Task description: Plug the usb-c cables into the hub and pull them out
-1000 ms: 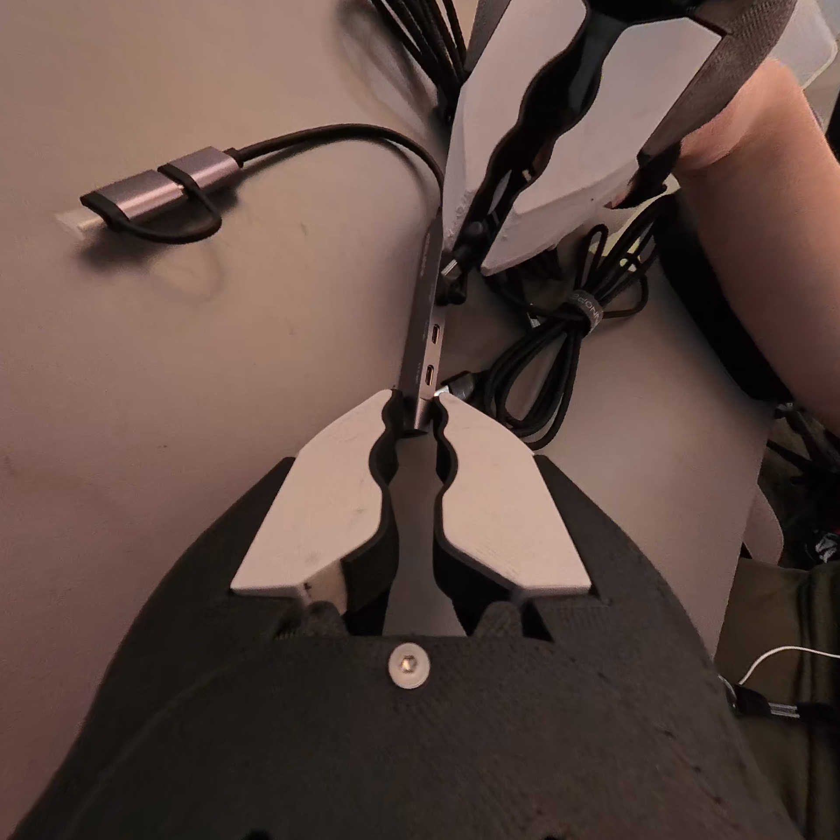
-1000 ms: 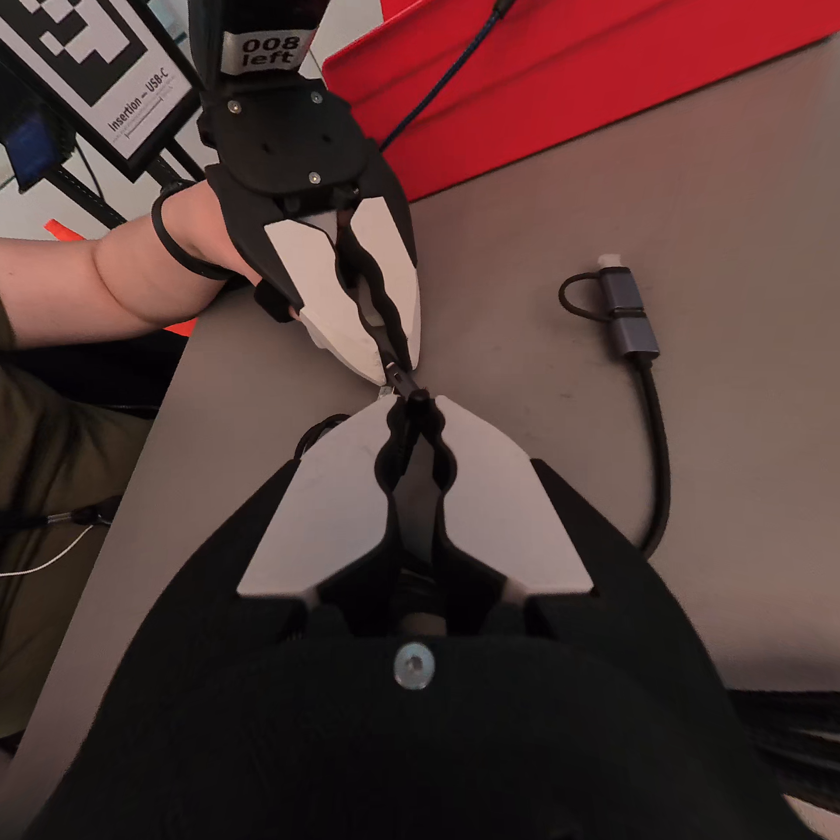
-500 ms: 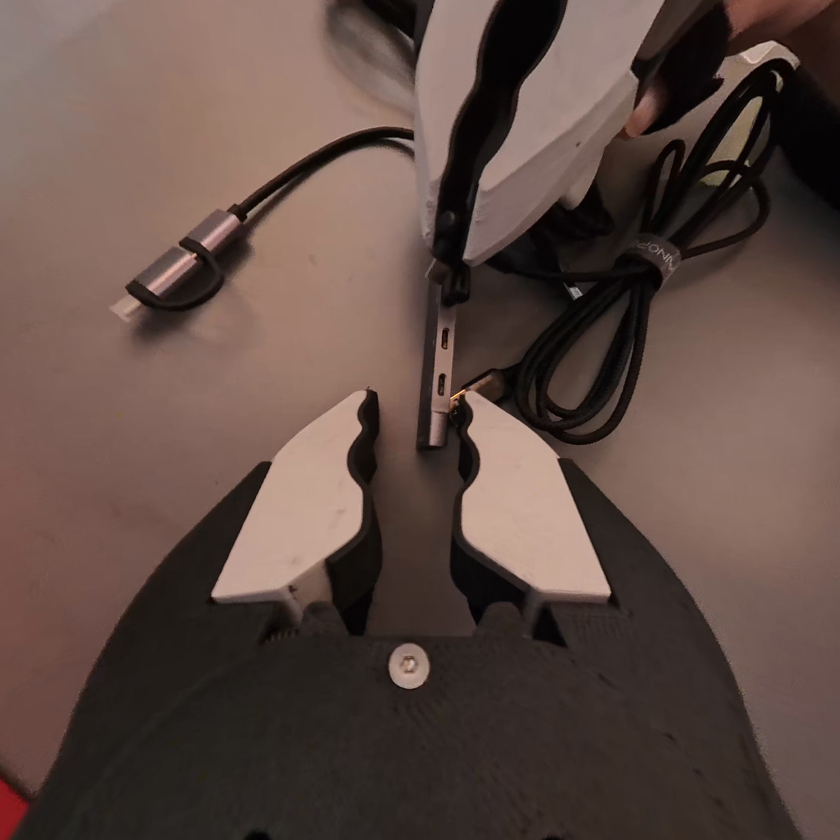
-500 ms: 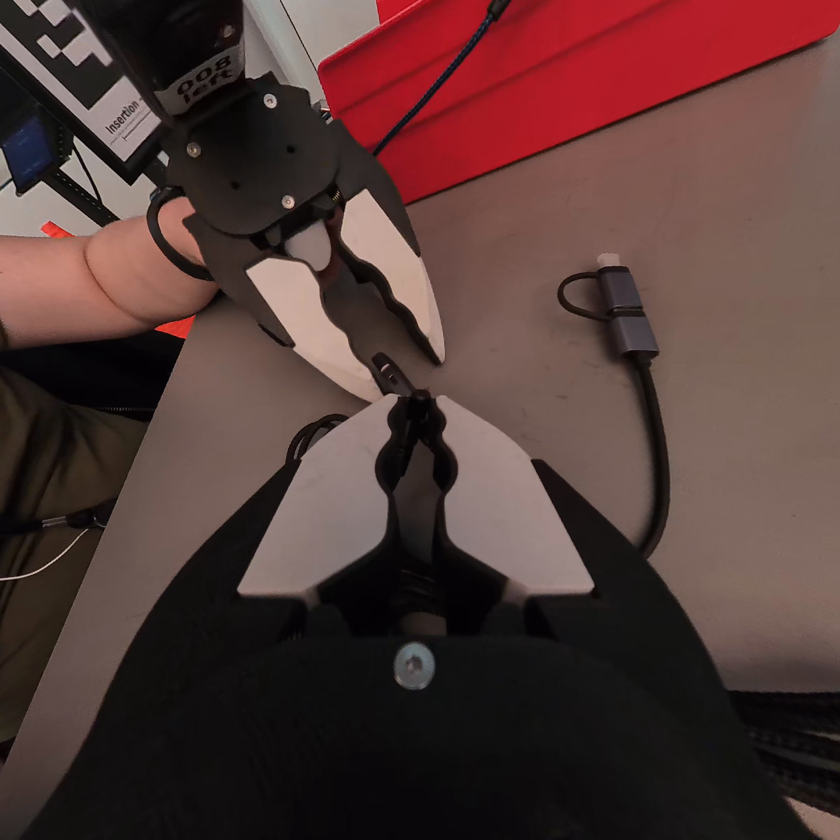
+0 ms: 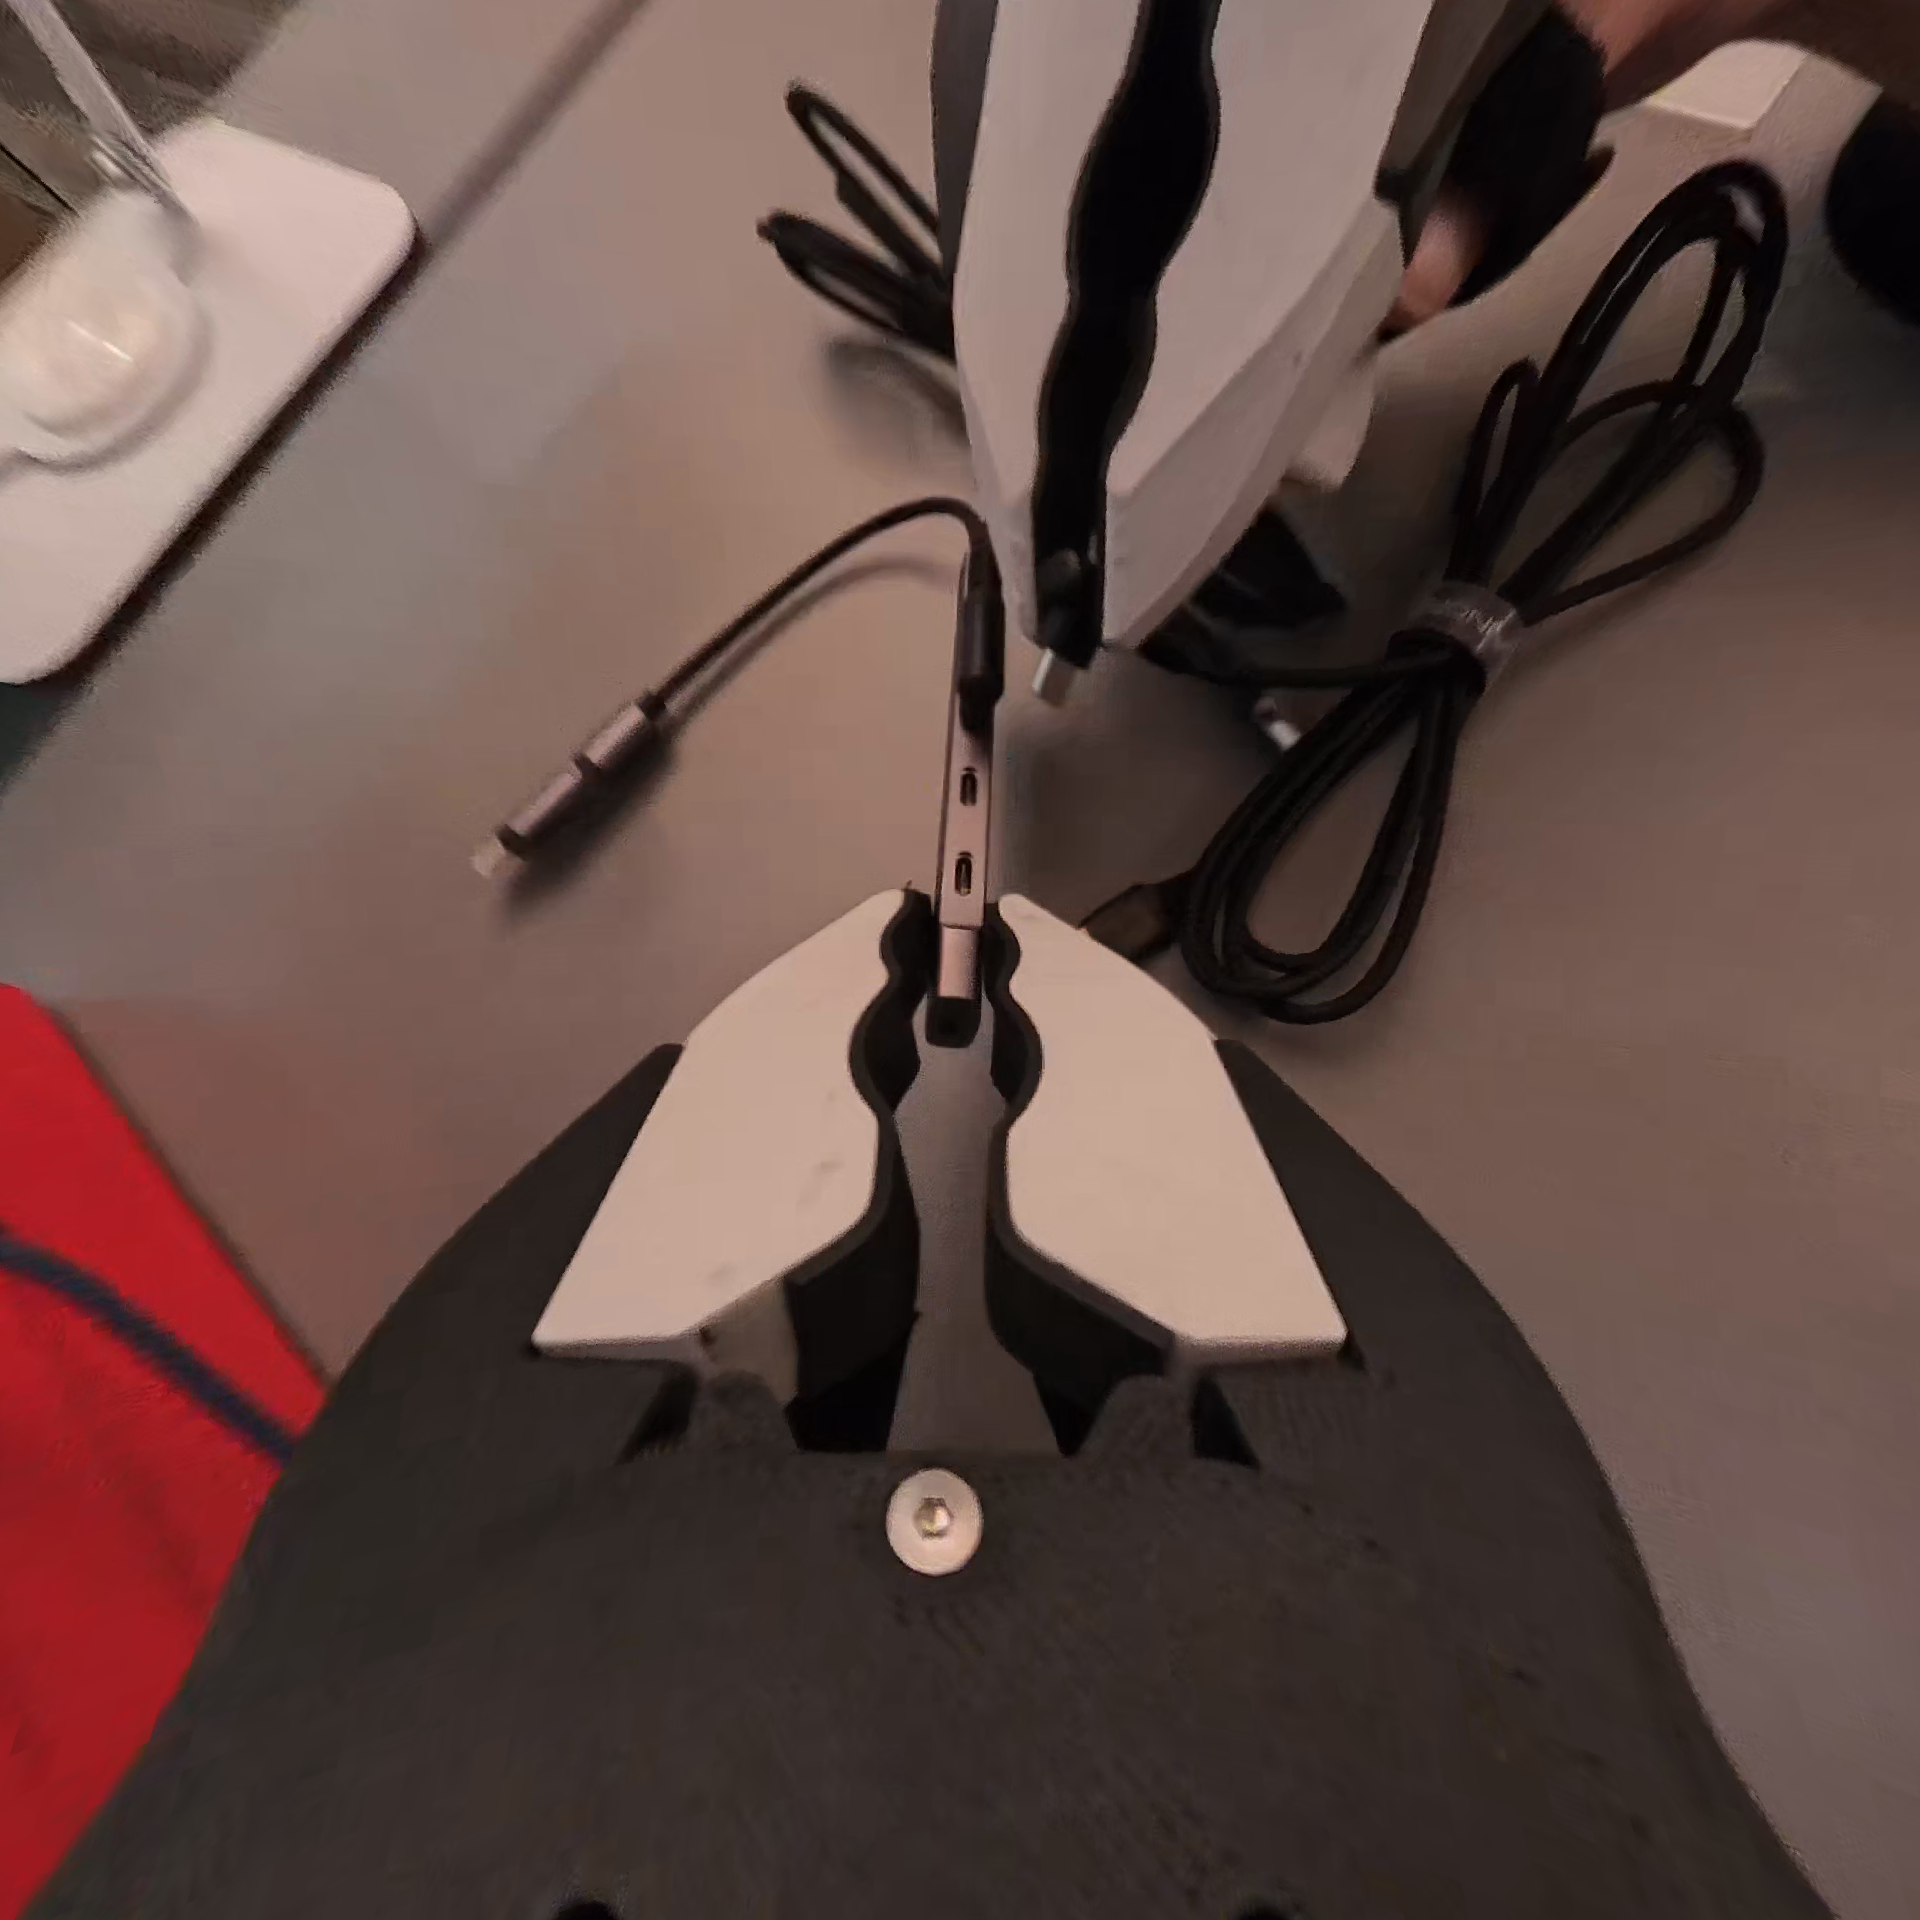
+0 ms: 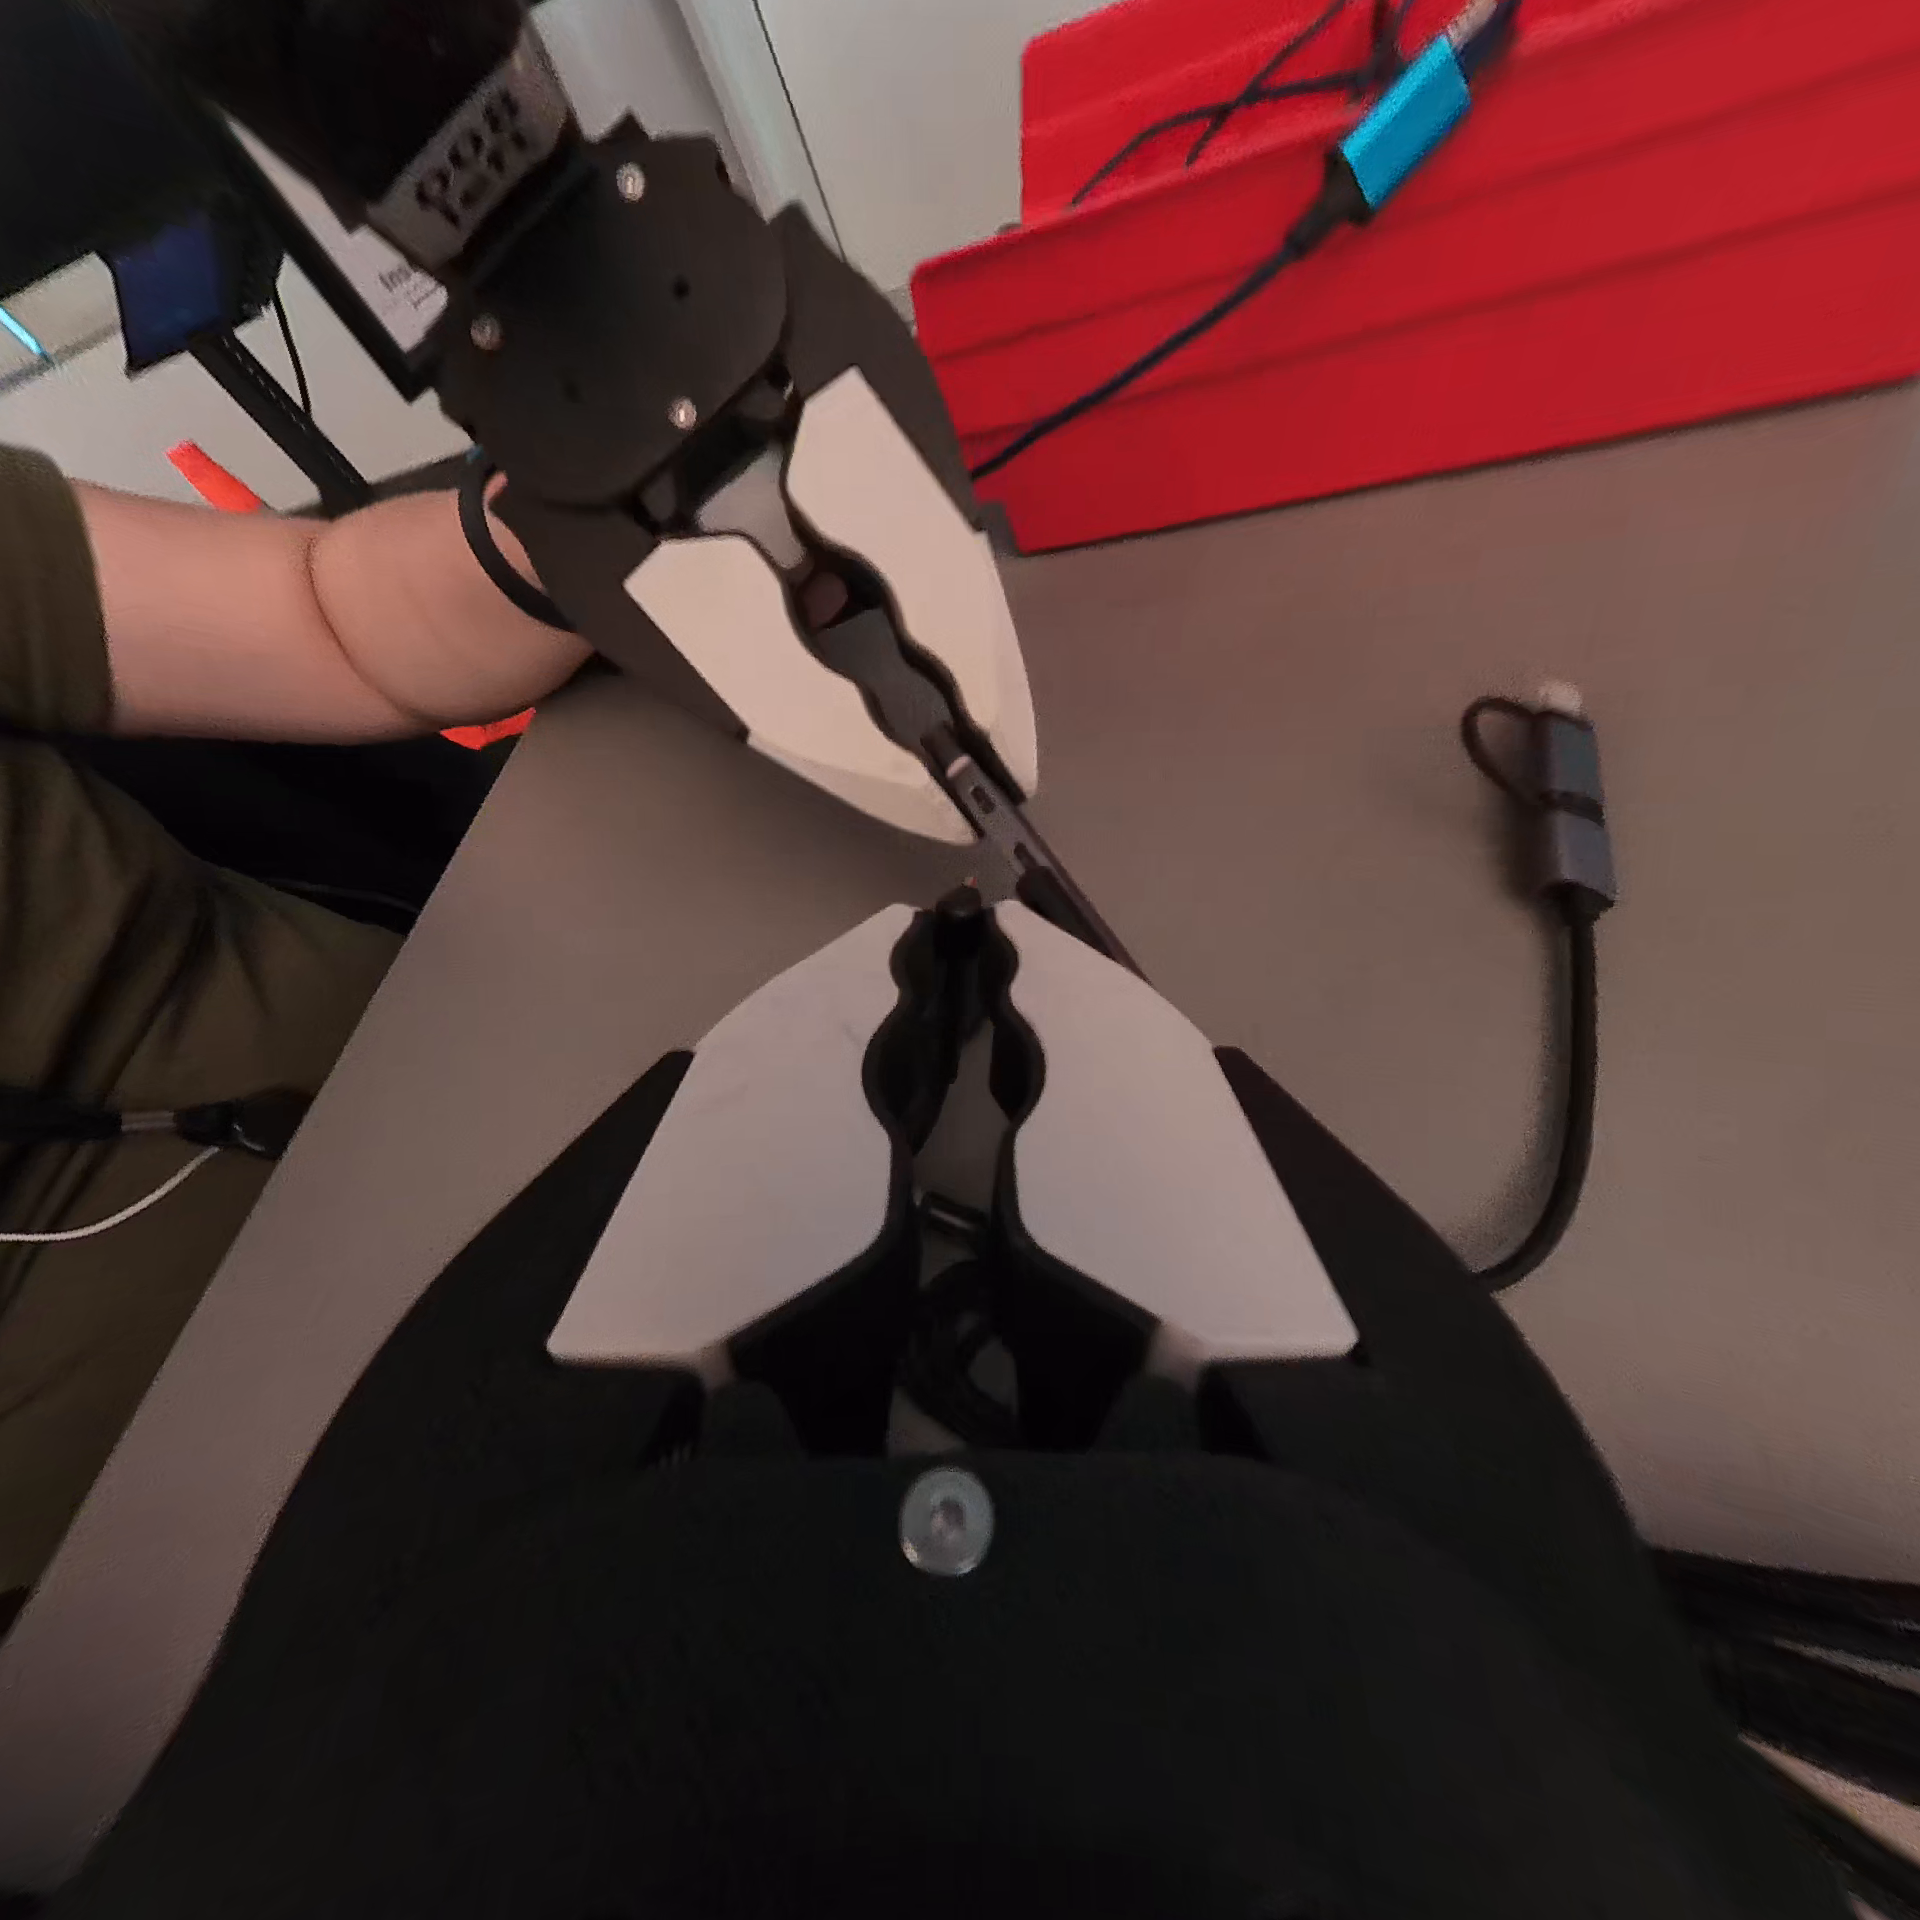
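Observation:
A thin grey USB-C hub (image 5: pixel 966 821) stands on its edge on the grey table (image 5: pixel 364 1039). My left gripper (image 5: pixel 956 909) is shut on the hub's near end. Two empty ports face right. The hub's own black lead ends in a grey adapter (image 5: pixel 582 779). My right gripper (image 5: pixel 1070 634) is shut on a black USB-C plug (image 5: pixel 1058 665); its metal tip hangs free just right of the hub's far end. In the right wrist view my right gripper (image 6: pixel 954 914) holds the plug just short of the hub (image 6: pixel 992 831), with the left gripper (image 6: pixel 987 800) opposite and the adapter (image 6: pixel 1569 810) at the right.
A strapped coil of black cable (image 5: pixel 1455 727) lies right of the hub, with a loose plug (image 5: pixel 1132 914) beside it. A white stand base (image 5: pixel 187 343) is far left. A red box (image 6: pixel 1455 343) carries a blue device (image 6: pixel 1403 125). A person's arm (image 6: pixel 312 623) is at the table's left edge.
My left gripper opened, let go of the hub, then shut on it again deeper in. The plug in my right gripper has come out of the hub's far port.

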